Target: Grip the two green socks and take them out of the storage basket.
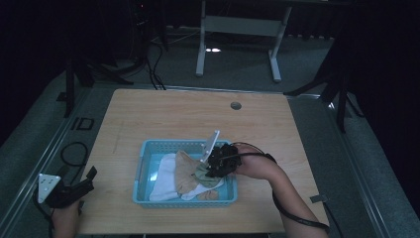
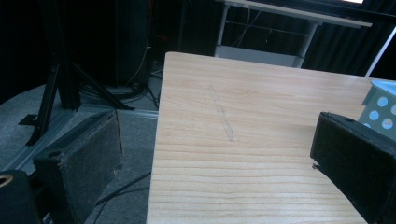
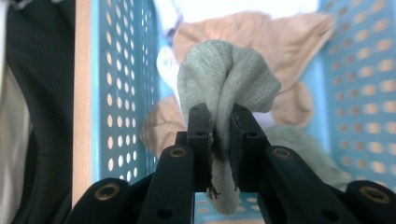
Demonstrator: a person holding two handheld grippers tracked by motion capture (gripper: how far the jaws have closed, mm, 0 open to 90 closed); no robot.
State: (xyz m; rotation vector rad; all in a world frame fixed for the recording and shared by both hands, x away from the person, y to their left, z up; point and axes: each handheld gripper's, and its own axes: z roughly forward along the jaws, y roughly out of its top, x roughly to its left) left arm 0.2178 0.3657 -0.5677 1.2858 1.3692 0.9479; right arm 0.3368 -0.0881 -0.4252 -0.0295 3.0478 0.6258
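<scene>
A blue perforated basket (image 1: 143, 163) sits on the wooden table (image 1: 163, 114) and holds several socks: white ones (image 1: 163, 183), tan ones (image 1: 184, 171) and grey-green ones. My right gripper (image 1: 205, 171) reaches into the basket from the right and is shut on a grey-green sock (image 3: 229, 79), whose fabric bunches up above the jaws in the right gripper view, over the tan socks (image 3: 280, 37) and the basket wall (image 3: 126, 93). My left gripper (image 1: 86, 181) rests at the table's front left corner, open with nothing between its fingers (image 2: 84, 163).
A round grommet hole (image 1: 236, 105) lies near the table's far edge. Black stands (image 1: 74, 79) and cables (image 1: 153, 69) sit on the floor to the left, and a white desk frame (image 1: 237, 29) stands behind the table.
</scene>
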